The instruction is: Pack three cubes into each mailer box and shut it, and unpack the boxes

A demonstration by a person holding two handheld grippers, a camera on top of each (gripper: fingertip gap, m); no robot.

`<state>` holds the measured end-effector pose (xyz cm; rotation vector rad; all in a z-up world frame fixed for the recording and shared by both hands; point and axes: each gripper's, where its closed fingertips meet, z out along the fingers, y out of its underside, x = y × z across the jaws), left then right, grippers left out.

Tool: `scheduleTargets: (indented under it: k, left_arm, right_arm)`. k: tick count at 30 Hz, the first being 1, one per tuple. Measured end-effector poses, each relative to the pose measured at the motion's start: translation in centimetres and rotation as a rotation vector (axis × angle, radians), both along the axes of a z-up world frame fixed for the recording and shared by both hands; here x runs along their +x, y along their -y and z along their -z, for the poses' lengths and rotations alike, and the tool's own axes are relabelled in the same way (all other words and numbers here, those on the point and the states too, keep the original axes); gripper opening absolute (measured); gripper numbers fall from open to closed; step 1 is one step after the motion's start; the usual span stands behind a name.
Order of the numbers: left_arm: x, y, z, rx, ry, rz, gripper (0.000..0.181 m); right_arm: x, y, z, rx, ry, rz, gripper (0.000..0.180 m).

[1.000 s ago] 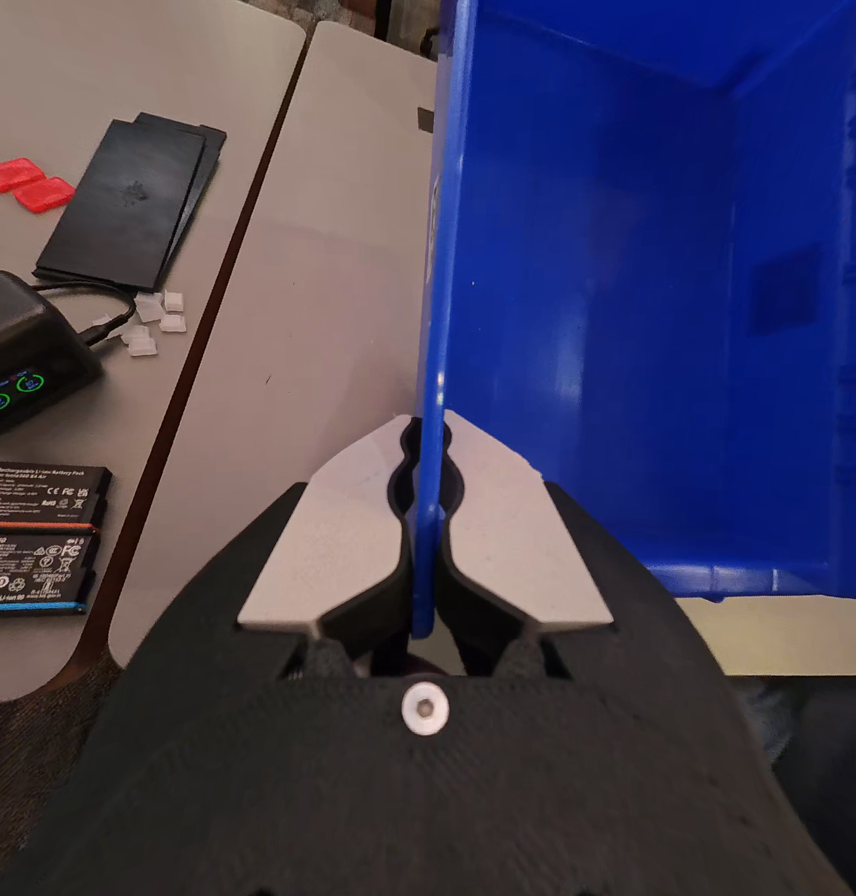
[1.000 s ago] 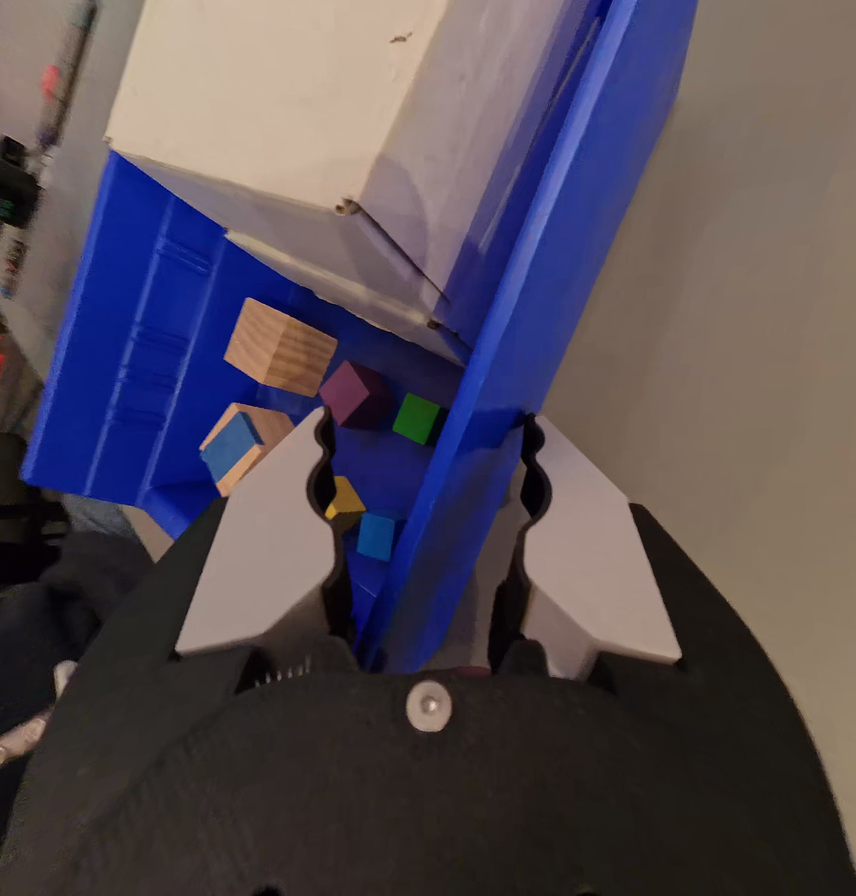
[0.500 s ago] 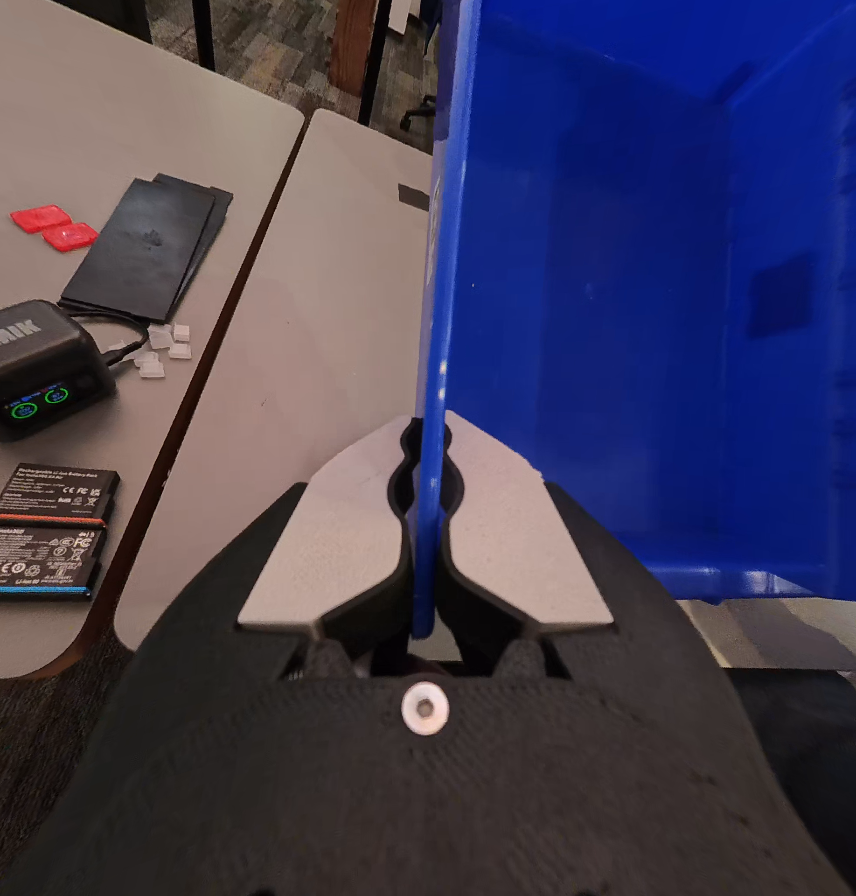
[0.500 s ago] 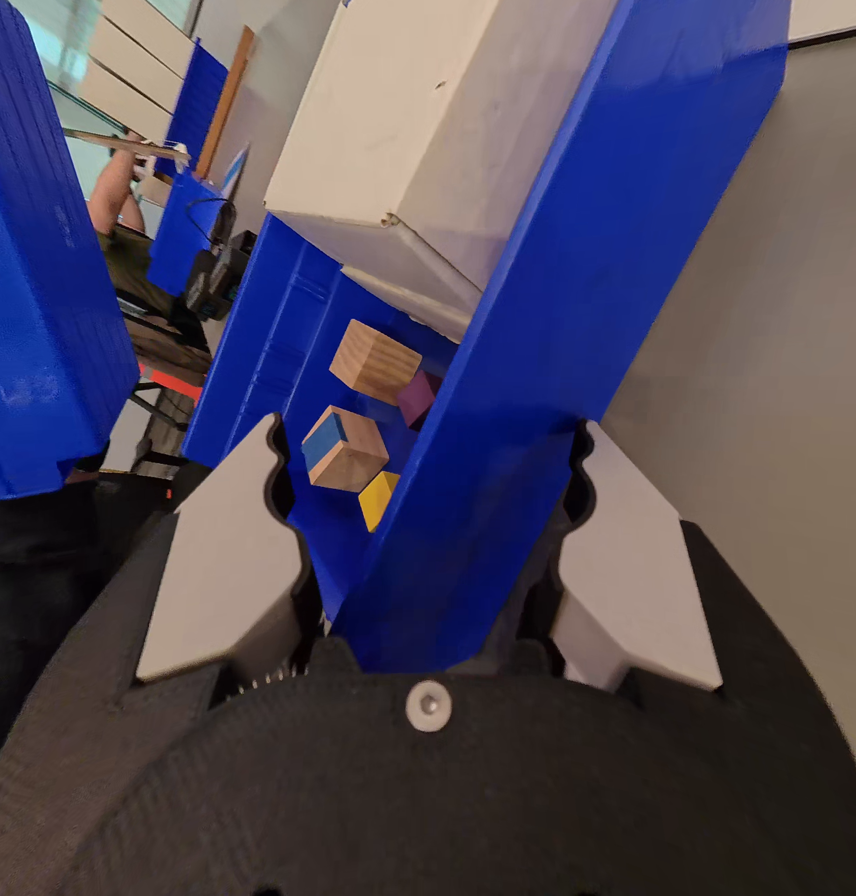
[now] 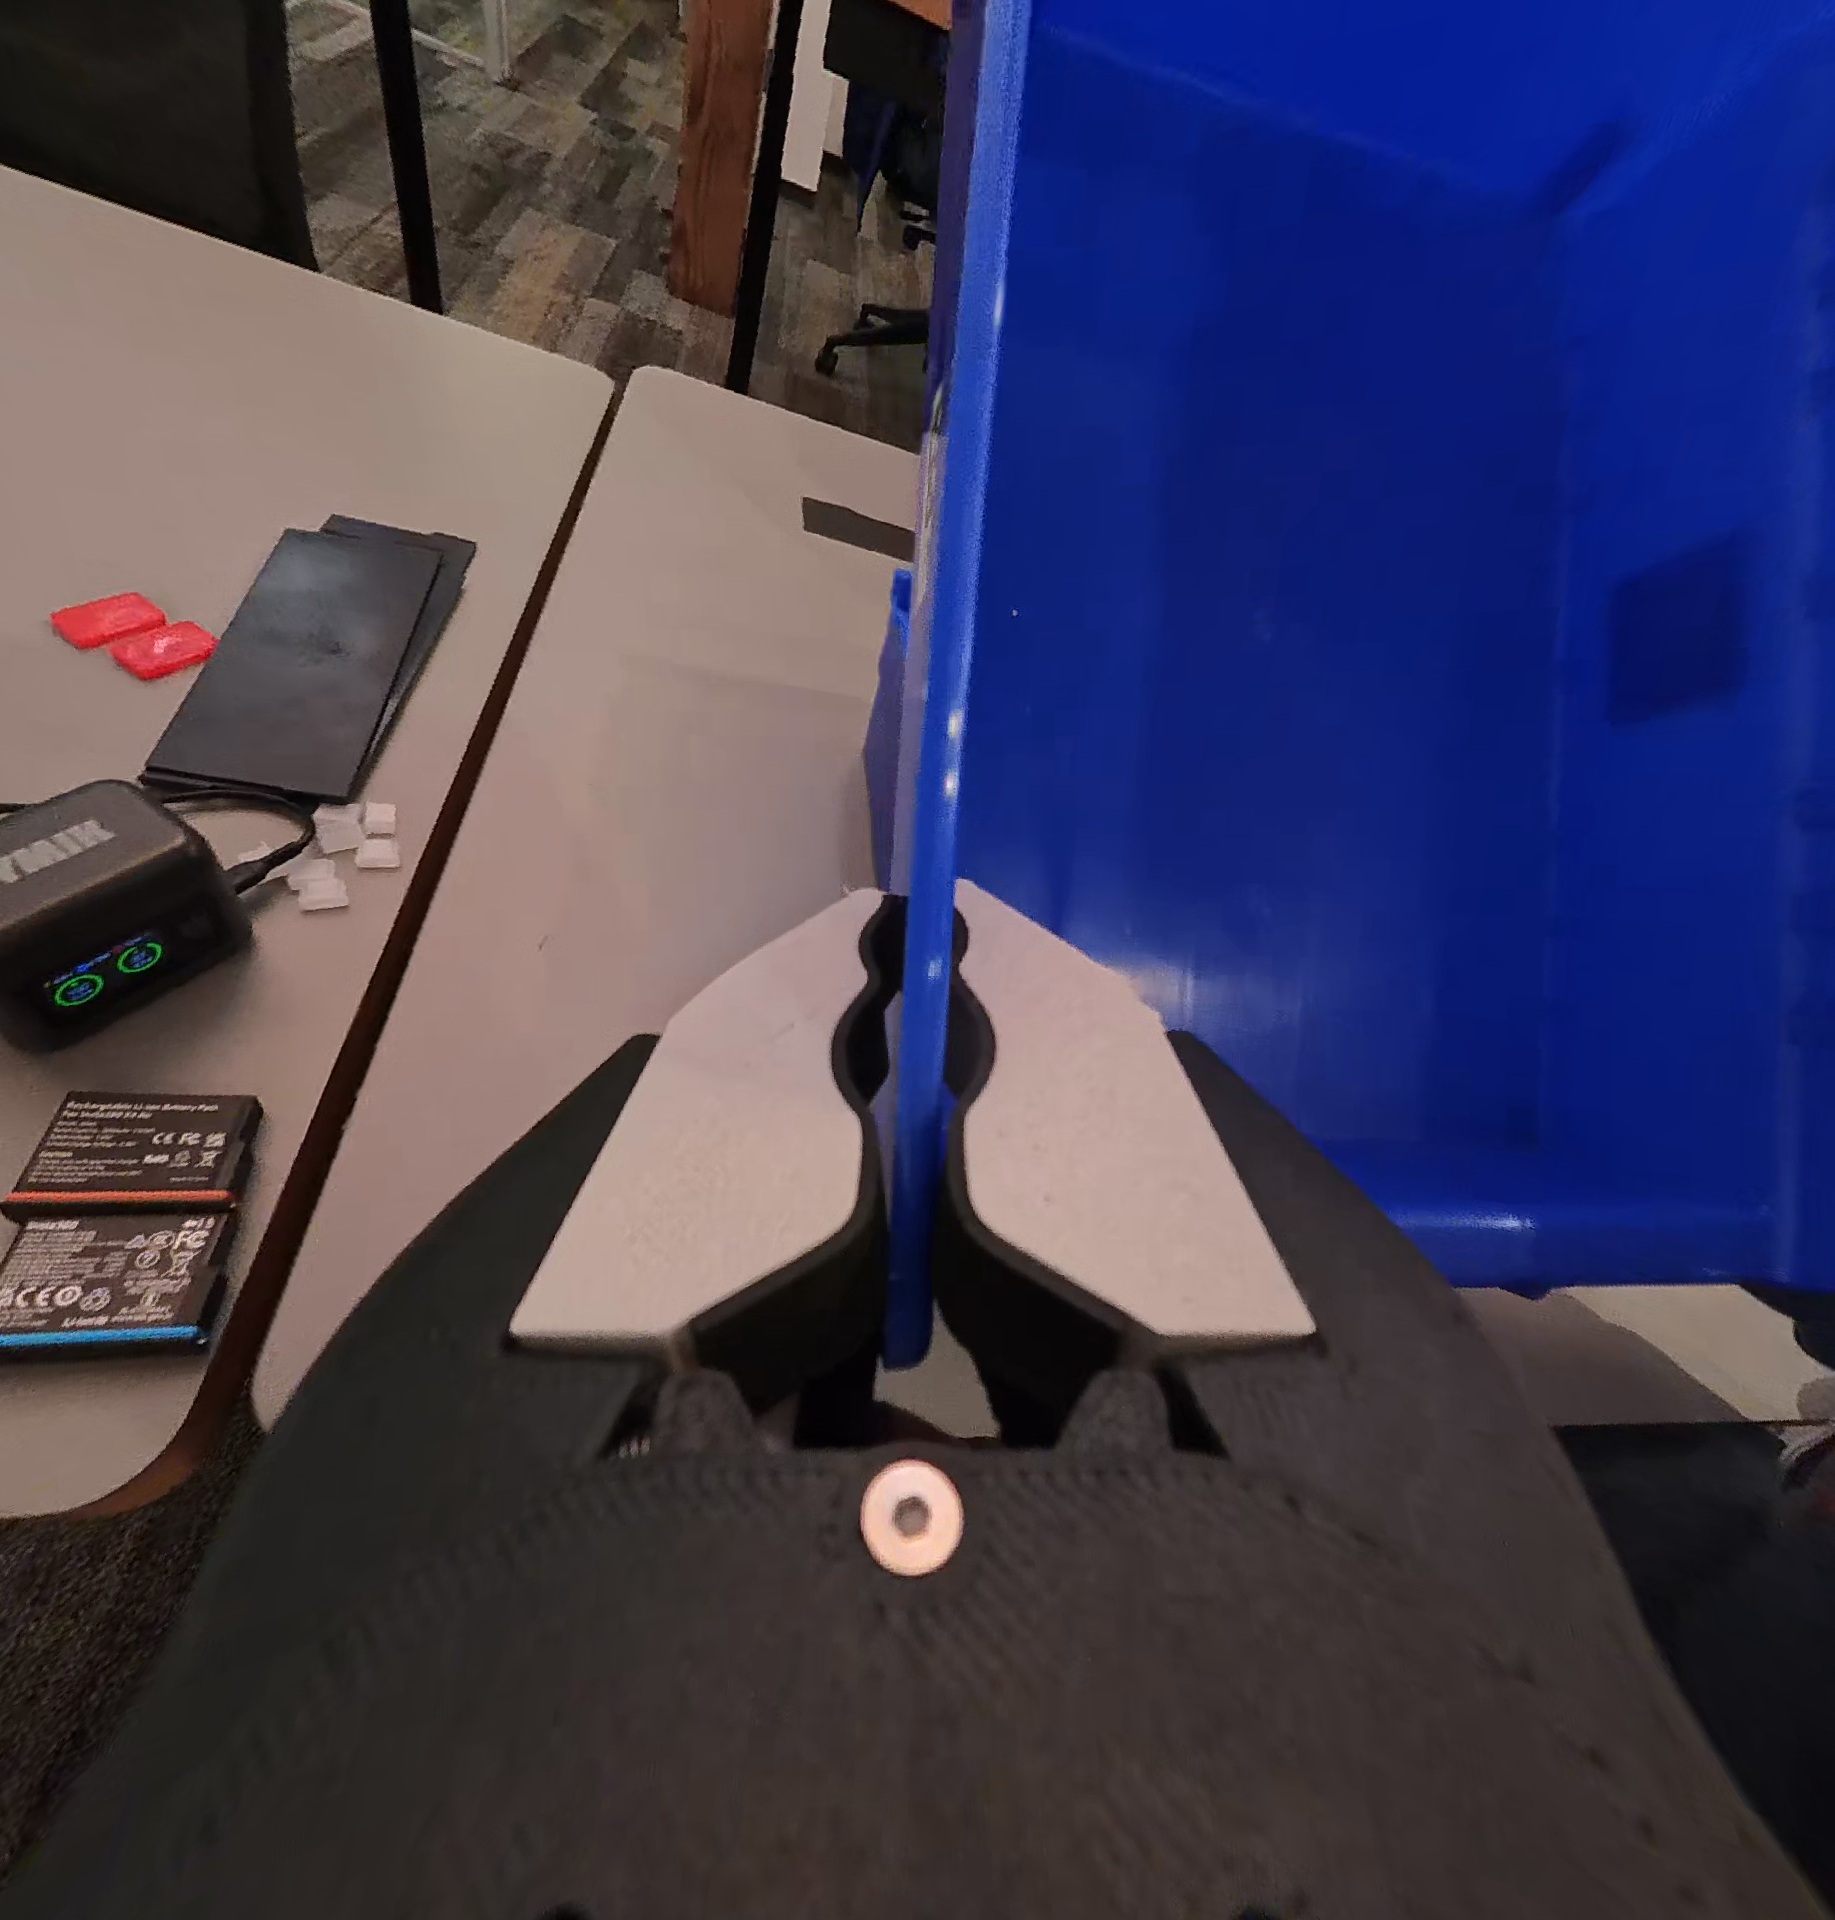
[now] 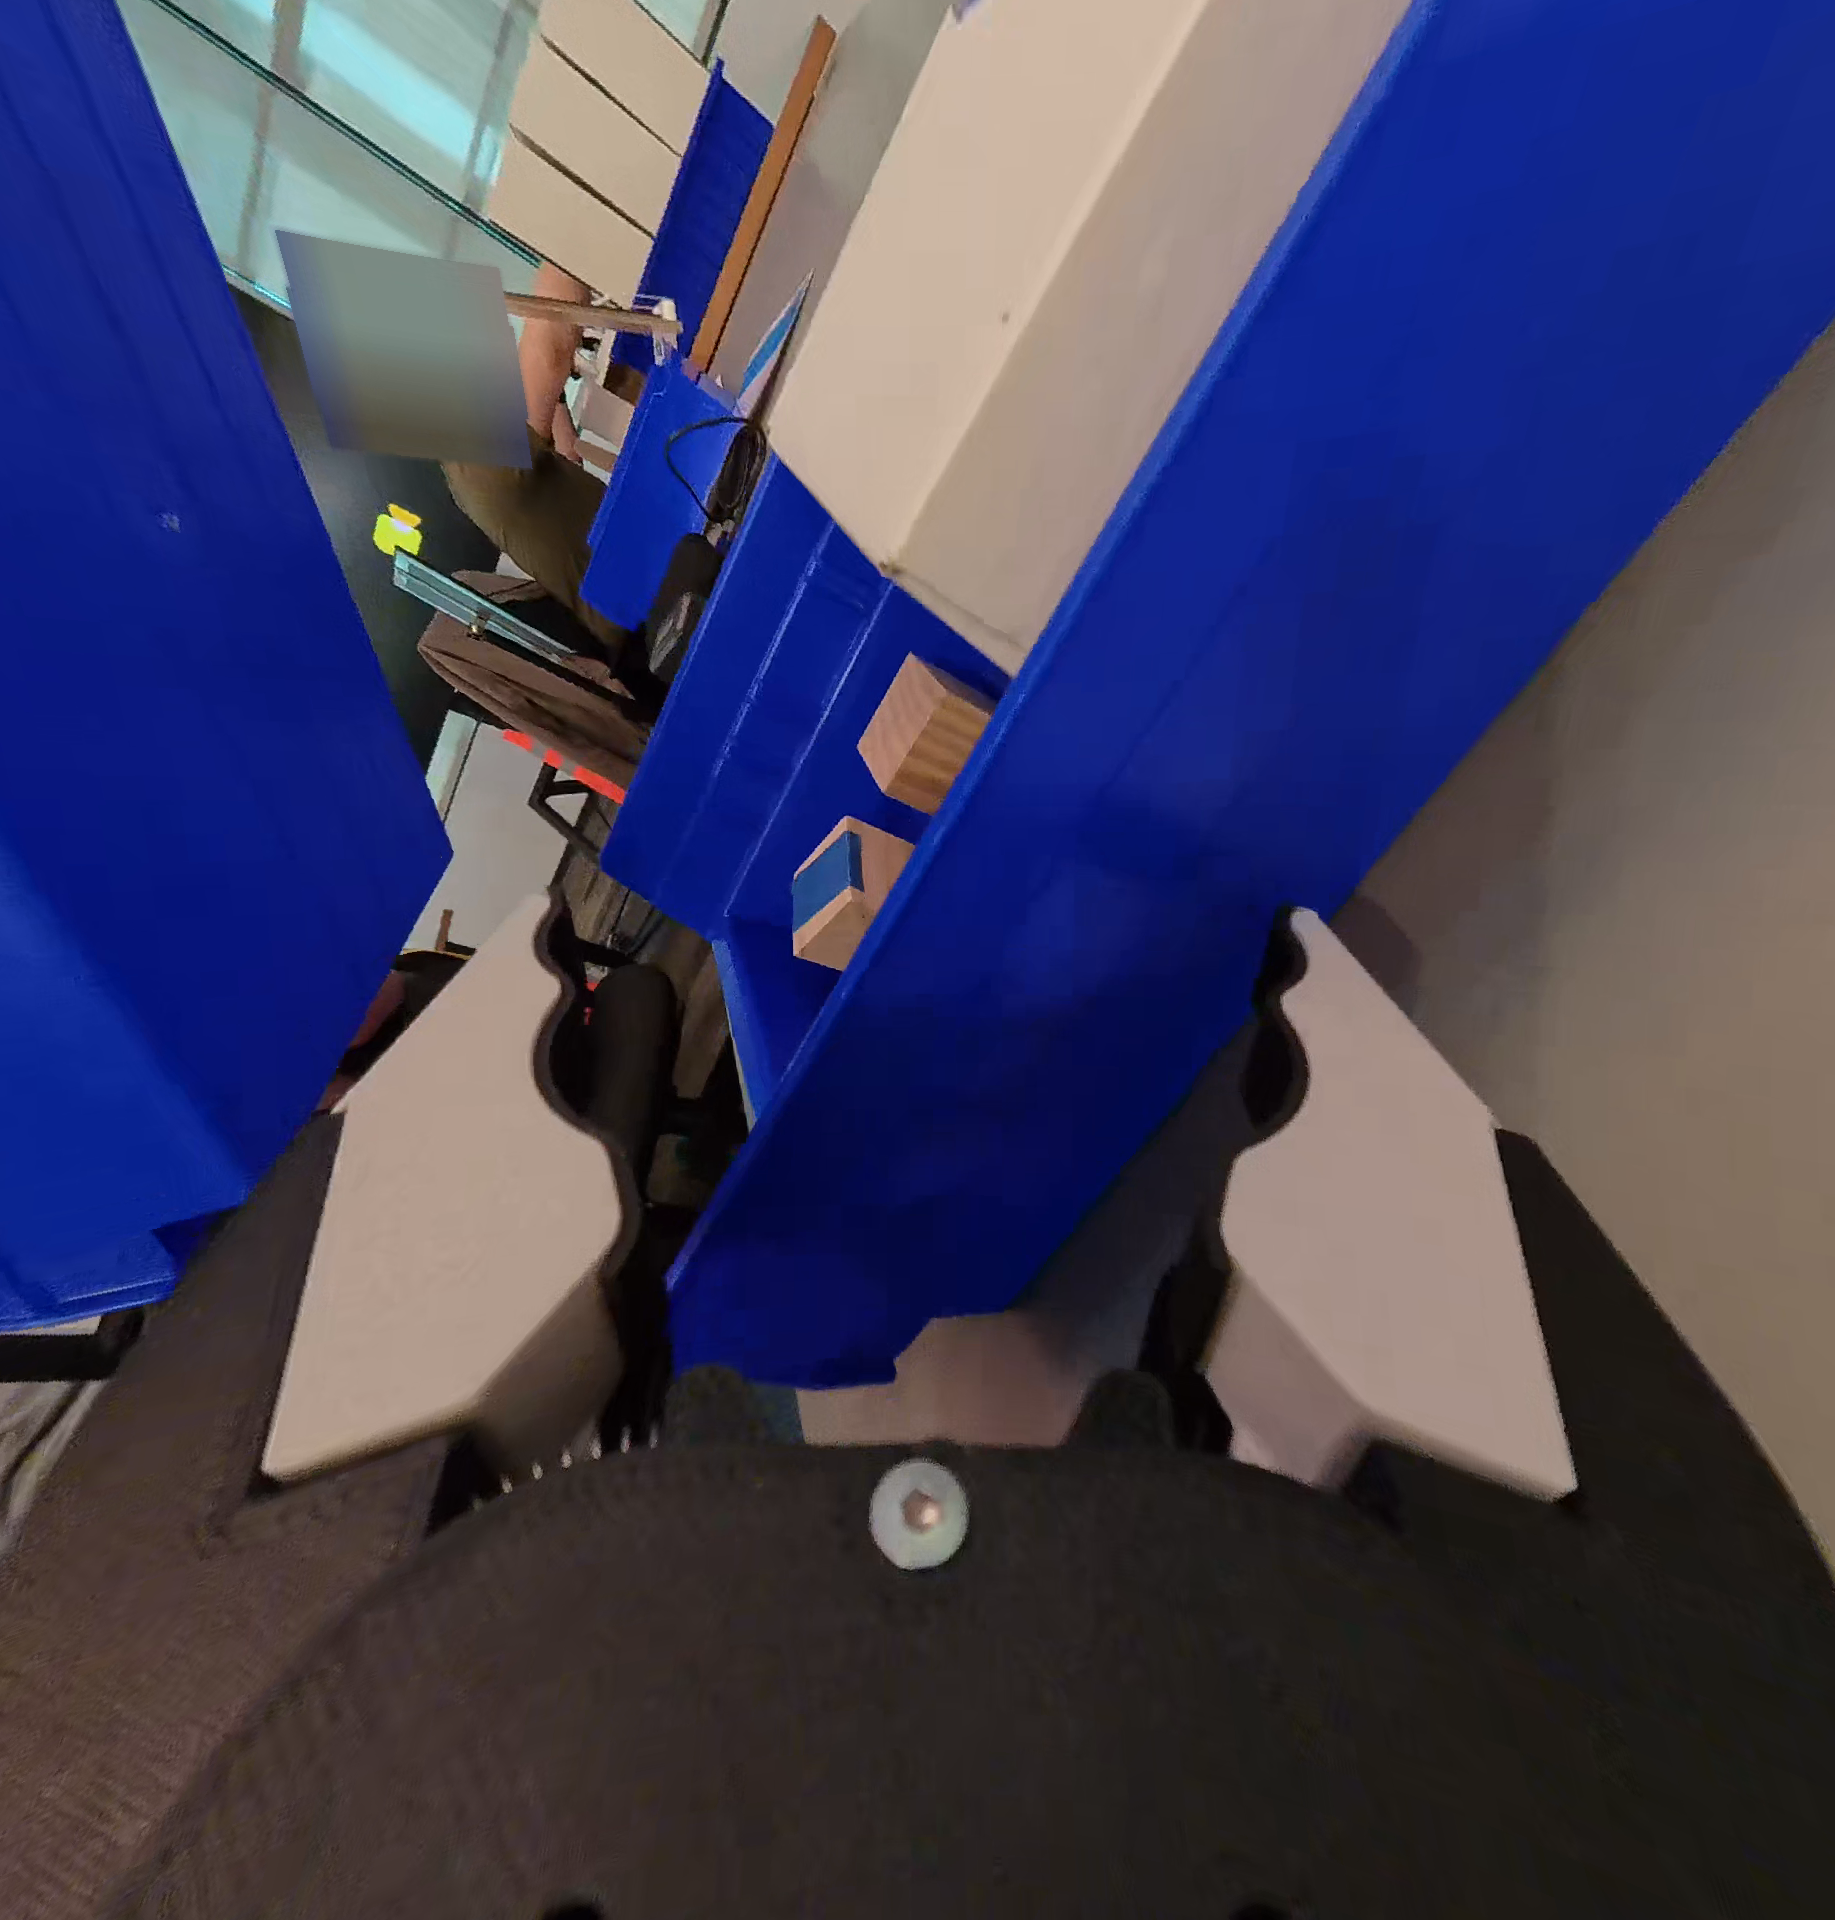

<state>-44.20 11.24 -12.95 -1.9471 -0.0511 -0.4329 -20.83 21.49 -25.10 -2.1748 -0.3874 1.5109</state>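
My left gripper (image 5: 913, 914) is shut on the thin side wall of an empty blue bin (image 5: 1308, 727) and holds it above the table. My right gripper (image 6: 918, 920) is open, its jaws wide apart on either side of the wall of a second blue bin (image 6: 1152, 727). That bin holds a shut white mailer box (image 6: 1048, 291), a plain wooden cube (image 6: 923, 743) and a wooden cube with a blue face (image 6: 840, 894). The wall hides anything else in it. The bin my left gripper holds fills the left of the right wrist view (image 6: 144, 727).
The grey table (image 5: 684, 727) has a seam on its left. Beyond the seam lie a black charger (image 5: 92, 914), two batteries (image 5: 134, 1153), black flat plates (image 5: 310, 665) and red pieces (image 5: 134, 634). A person (image 6: 518, 499) sits far behind, with more blue bins.
My left gripper has risen with the empty bin; the table things look farther off. My right gripper's jaws have spread wider and its view has tilted up; the small coloured cubes have dropped out of sight.
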Motion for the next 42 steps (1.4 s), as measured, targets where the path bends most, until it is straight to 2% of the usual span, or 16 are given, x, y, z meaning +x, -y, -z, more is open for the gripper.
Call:
scheduleTargets:
  k: [3, 6, 11, 13, 16, 21, 27, 32, 36, 39, 42]
  left_arm:
    - [2.1, -0.6, -0.3, 0.001, -0.01, 0.03, 0.005]
    - [5.7, -1.7, -0.8, 0.019, -0.039, 0.093, 0.005]
    - [14.3, -4.4, -1.3, 0.036, -0.125, 0.234, 0.005]
    - [18.3, -5.5, -1.2, 0.029, -0.162, 0.297, 0.005]
    - [24.6, -7.0, -0.4, 0.007, -0.209, 0.384, 0.005]
    - [34.6, -8.2, 2.1, -0.003, -0.296, 0.495, 0.005]
    - [44.5, -7.5, 6.4, -0.042, -0.366, 0.641, 0.005]
    - [49.6, -7.0, 9.2, -0.083, -0.375, 0.685, 0.009]
    - [52.9, -6.2, 11.6, -0.12, -0.365, 0.736, 0.014]
    - [55.3, -4.4, 13.8, -0.227, -0.301, 0.828, 0.027]
    - [57.5, -2.1, 15.1, -0.279, -0.31, 0.92, 0.038]
  right_arm:
    - [3.4, -0.5, -2.2, 0.054, -0.001, 0.023, 0.122]
    - [8.8, -0.3, -6.1, 0.171, -0.004, 0.072, 0.12]
    - [18.6, 3.6, -13.3, 0.444, 0.048, 0.148, 0.119]
    - [22.3, 5.4, -14.9, 0.506, 0.065, 0.205, 0.119]
    - [26.1, 8.5, -15.8, 0.496, 0.033, 0.262, 0.122]
    - [30.4, 11.6, -12.7, 0.391, 0.058, 0.376, 0.126]
    - [35.5, 11.5, -6.8, 0.244, 0.156, 0.486, 0.117]
    - [41.0, 11.0, -2.3, 0.167, 0.347, 0.547, 0.084]
    - [44.3, 10.8, -0.4, 0.08, 0.463, 0.521, 0.08]
    - [47.0, 10.3, 0.4, 0.024, 0.58, 0.479, 0.078]
    - [50.1, 9.3, 1.7, -0.005, 0.764, 0.452, 0.064]
